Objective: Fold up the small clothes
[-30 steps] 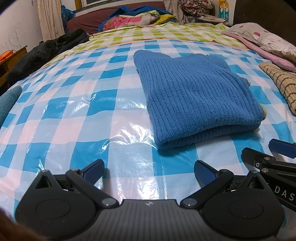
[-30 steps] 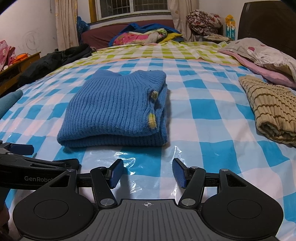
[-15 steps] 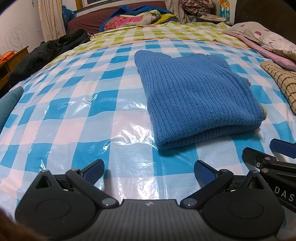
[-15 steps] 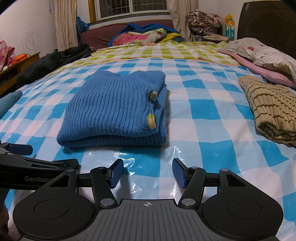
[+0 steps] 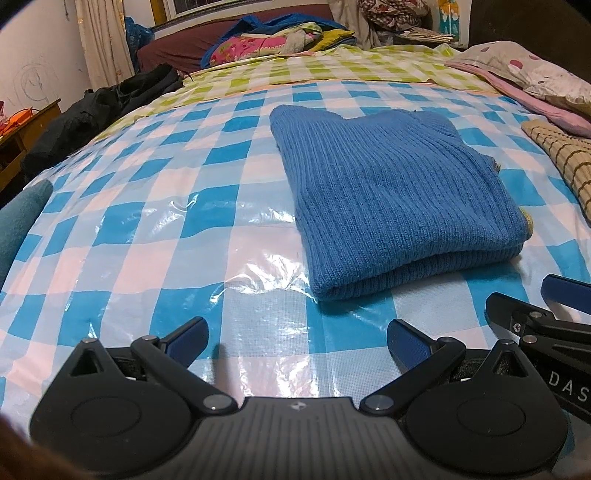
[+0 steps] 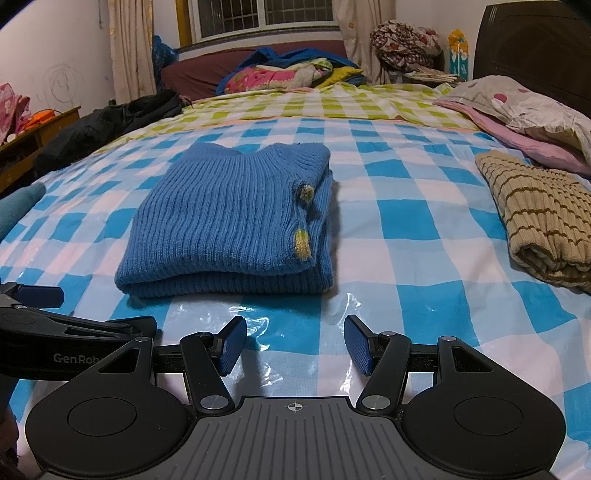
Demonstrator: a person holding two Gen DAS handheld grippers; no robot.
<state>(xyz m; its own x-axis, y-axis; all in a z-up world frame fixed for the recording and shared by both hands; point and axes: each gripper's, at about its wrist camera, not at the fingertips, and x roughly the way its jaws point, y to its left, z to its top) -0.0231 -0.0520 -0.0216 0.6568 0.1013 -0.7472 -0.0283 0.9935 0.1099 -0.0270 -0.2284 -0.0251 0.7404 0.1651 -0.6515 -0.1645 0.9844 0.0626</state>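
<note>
Tools (both agape) over checkered bedsheet.

bed: checked plastic sheet | barred window | curtains | dark headboard

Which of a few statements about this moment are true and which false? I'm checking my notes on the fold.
1. The blue sweater lies folded on the checked sheet. True.
2. The right tool grips the sweater. False: it is open and apart from it.
3. A striped tan garment lies to the sweater's right. True.
4. The left tool is shut. False: it is open, holding nothing.
5. The sweater is red. False: blue.
</note>
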